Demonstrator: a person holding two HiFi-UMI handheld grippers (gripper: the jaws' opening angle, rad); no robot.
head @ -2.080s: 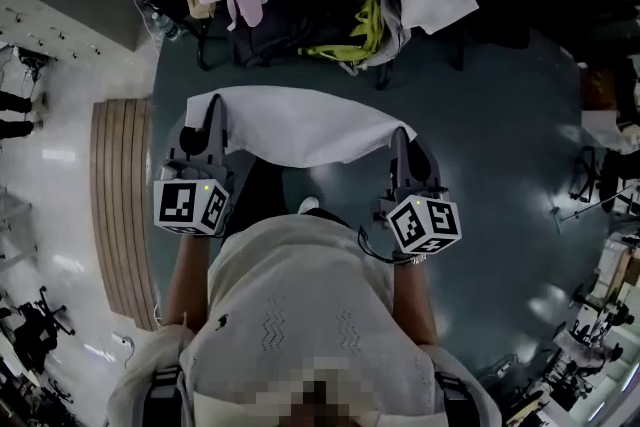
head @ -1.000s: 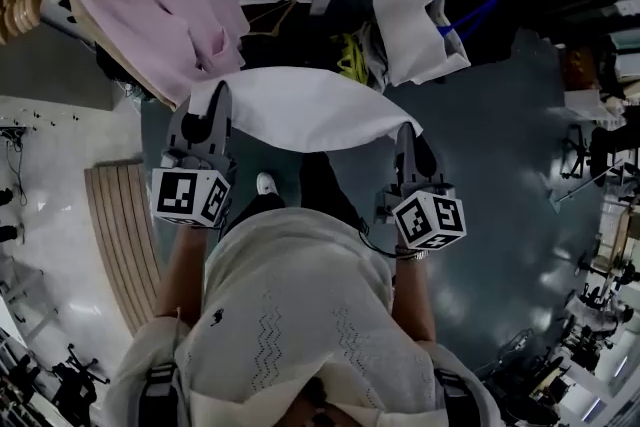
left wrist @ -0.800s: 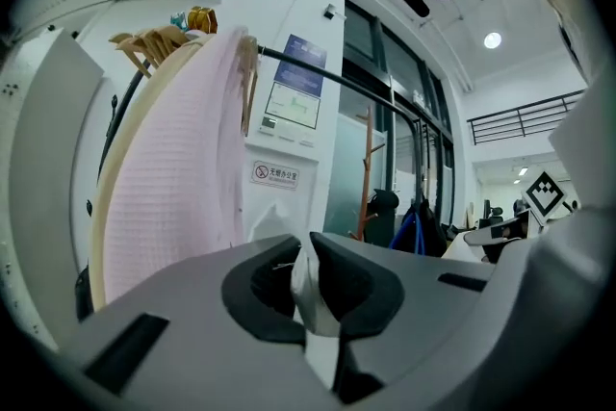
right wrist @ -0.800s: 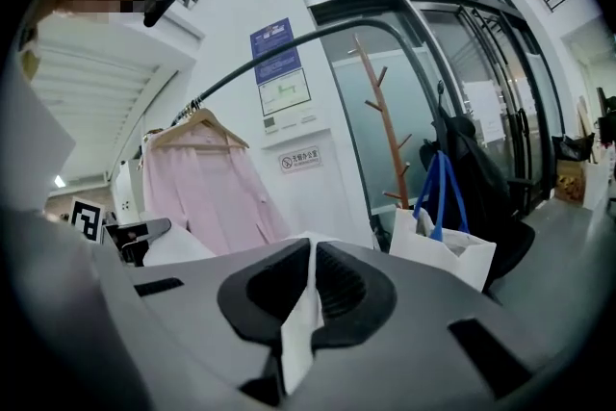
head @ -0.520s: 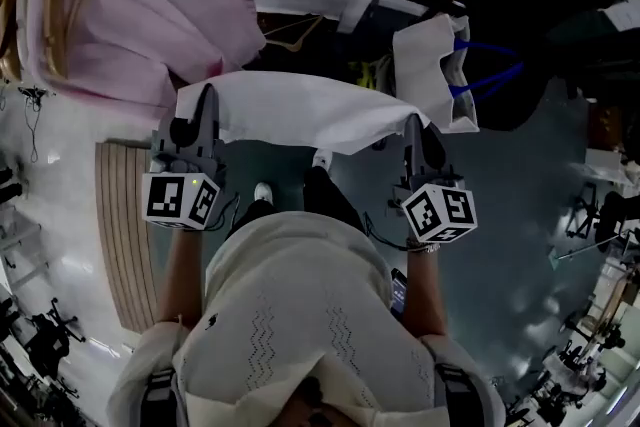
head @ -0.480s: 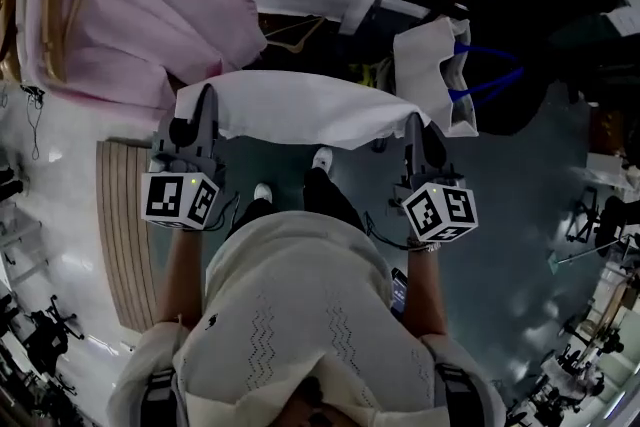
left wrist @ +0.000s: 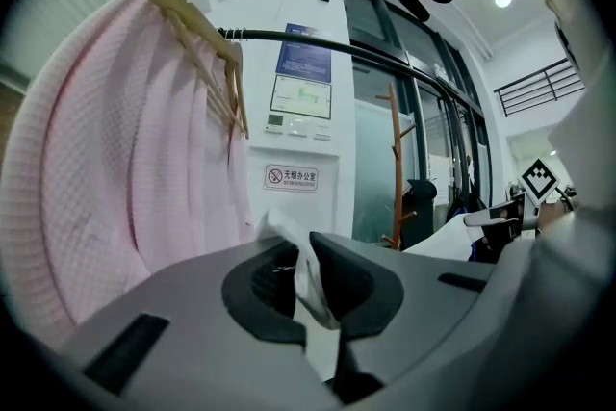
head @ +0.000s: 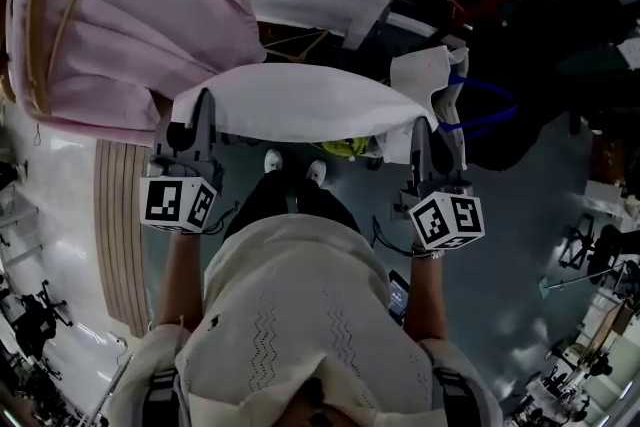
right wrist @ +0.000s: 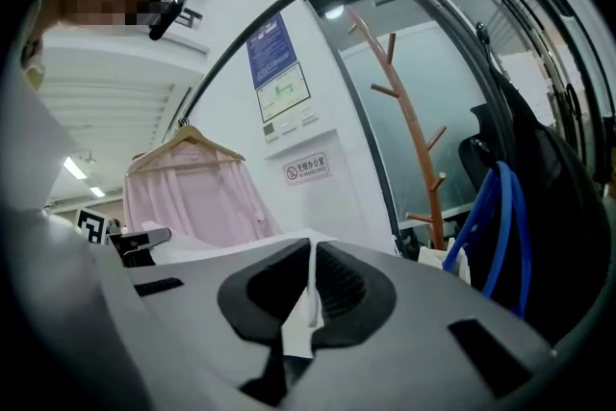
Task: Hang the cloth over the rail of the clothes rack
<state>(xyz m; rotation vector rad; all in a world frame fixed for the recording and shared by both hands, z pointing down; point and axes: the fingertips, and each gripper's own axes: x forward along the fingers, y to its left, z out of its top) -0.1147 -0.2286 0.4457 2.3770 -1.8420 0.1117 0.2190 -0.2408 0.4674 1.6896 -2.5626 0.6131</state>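
A white cloth (head: 305, 103) hangs stretched between both grippers at chest height. My left gripper (head: 203, 103) is shut on its left corner, and the fabric is pinched between the jaws of the left gripper (left wrist: 304, 272) in its own view. My right gripper (head: 417, 127) is shut on the right corner, where a thin fold of cloth (right wrist: 307, 306) sits between the jaws. The rack's dark rail (left wrist: 318, 43) runs overhead, above and beyond the cloth. In the right gripper view the rail (right wrist: 289, 10) shows as a long arc.
Pink garments (head: 130, 5) on wooden hangers (left wrist: 207, 34) fill the rail's left part, close to the left gripper. A white bag with blue handles (head: 432, 80) hangs at the right. A wooden coat tree (right wrist: 414, 130) stands behind. A slatted wooden board (head: 115, 215) lies on the floor at the left.
The person has walked up to the rack with the cloth held taut. The pink garments and white bag now sit much closer. Both grippers keep their hold.
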